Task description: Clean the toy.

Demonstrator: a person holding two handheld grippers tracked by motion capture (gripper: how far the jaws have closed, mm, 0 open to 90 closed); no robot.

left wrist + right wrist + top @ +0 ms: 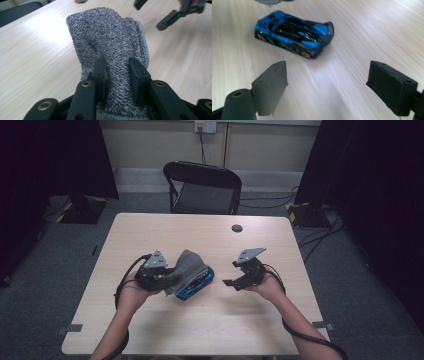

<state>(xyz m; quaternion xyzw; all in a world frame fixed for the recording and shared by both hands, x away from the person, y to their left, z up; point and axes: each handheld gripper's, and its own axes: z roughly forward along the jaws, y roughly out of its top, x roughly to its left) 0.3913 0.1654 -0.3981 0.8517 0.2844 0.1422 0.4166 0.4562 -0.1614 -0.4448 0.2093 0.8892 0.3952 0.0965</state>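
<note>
Worktop [150,330]: light wood-grain surface, sitting square to the camera. A small dark round disc [237,228] is lying near its far edge, right of centre. Black folding chair [202,187] is standing just behind the far edge, seat facing the worktop. A wall socket [205,125] is showing above it, with a cable [202,147] hanging down. Dark curtains [50,160] are hanging at both sides.

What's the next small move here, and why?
Probably bring the right gripper forward over the blue toy car and close on it. Its jaws stand wide open and empty, aimed at the car lying free on the table. The left gripper already pinches the grey sock, lifted partly over the car, so the car looks like the missing piece.
</note>
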